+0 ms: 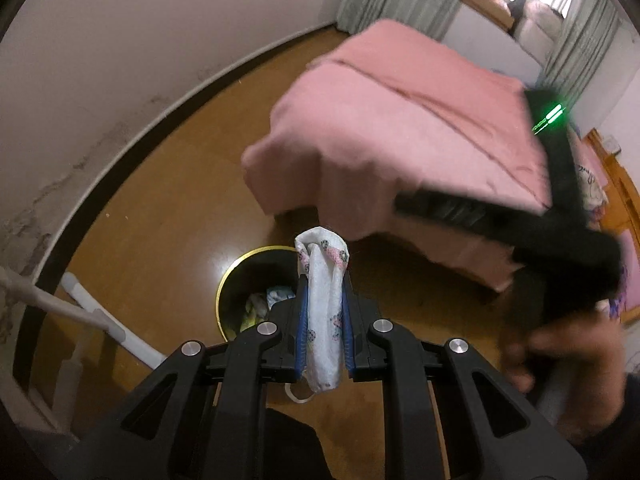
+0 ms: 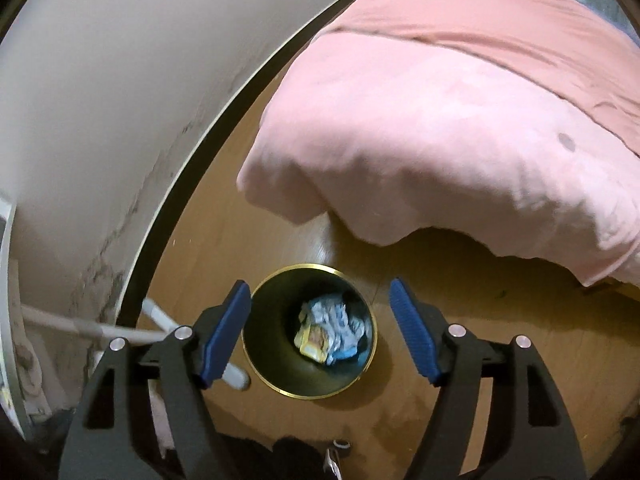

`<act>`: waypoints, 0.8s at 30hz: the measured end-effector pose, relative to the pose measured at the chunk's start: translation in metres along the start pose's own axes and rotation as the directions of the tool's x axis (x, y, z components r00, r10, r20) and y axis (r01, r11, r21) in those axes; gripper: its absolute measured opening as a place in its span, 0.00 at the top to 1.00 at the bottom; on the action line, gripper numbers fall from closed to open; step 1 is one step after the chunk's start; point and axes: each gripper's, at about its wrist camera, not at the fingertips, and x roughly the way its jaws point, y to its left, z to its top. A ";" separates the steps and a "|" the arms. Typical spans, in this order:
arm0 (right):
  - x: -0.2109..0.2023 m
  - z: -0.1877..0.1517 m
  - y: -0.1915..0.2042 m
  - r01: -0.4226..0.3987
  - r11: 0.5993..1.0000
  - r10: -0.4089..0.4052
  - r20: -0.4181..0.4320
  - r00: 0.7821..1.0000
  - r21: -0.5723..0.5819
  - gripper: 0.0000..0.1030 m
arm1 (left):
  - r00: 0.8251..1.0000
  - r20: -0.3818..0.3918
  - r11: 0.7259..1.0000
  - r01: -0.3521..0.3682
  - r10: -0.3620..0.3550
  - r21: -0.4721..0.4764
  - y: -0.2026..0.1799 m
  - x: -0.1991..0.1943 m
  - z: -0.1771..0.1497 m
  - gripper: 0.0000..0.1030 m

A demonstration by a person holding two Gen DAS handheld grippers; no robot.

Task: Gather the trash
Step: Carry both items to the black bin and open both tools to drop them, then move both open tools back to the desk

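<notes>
We see the left gripper [image 1: 323,280] clenched on a printed face mask [image 1: 326,312], its long axis running along the fingers and pointing ahead over the trash bin [image 2: 276,376] on the floor, while the right gripper [image 2: 320,296] stands released above that bin.

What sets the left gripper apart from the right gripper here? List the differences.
The left gripper has its jaws nearly closed on a patterned white face mask; the right gripper has its jaws wide apart and holds nothing. The left gripper sits beside the gold-rimmed trash bin in its view; the right gripper frames the bin squarely between its jaws. Both have blue pads on black frames and point down toward the bin.
</notes>
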 end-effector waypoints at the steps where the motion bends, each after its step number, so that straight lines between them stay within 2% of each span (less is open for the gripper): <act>1: -0.002 0.001 -0.001 0.001 1.000 -0.001 0.010 1.000 0.005 0.31 | 1.000 -0.015 1.000 -0.003 0.003 0.008 -0.001 0.010 0.000 0.87; 7: -0.001 0.002 -0.002 -0.007 1.000 0.007 0.005 1.000 0.011 0.31 | 0.999 -0.034 1.000 0.018 -0.018 -0.005 0.004 0.034 0.001 0.86; 9: 0.000 0.001 -0.003 -0.006 1.000 0.006 0.001 1.000 0.014 0.31 | 0.999 -0.038 1.000 0.017 -0.018 -0.013 0.008 0.036 0.003 0.79; 10: 0.000 0.000 -0.004 -0.008 1.000 0.007 0.003 1.000 0.018 0.31 | 0.999 -0.041 1.000 0.016 -0.017 -0.015 0.007 0.037 0.005 0.66; 11: 0.000 0.001 -0.004 -0.009 1.000 0.009 0.004 1.000 0.019 0.31 | 0.999 -0.036 1.000 0.017 -0.018 -0.018 0.009 0.035 0.005 0.57; 12: -0.001 0.001 -0.005 -0.008 1.000 0.007 0.007 1.000 0.019 0.31 | 1.000 -0.022 1.000 0.010 -0.010 -0.019 0.009 0.032 0.006 0.40; 13: -0.001 0.001 -0.004 -0.007 1.000 0.007 0.009 1.000 0.020 0.30 | 1.000 -0.008 1.000 -0.001 0.001 -0.018 0.008 0.030 0.007 0.35; 22: -0.008 -0.001 0.003 -0.012 1.000 0.012 0.021 1.000 -0.008 0.30 | 0.999 0.049 1.000 -0.005 0.004 0.010 0.001 -0.013 0.008 0.33; 24: -0.010 -0.004 0.011 -0.011 0.999 0.013 0.024 1.000 -0.052 0.28 | 0.996 0.081 1.000 -0.026 0.026 0.006 0.003 -0.038 0.006 0.25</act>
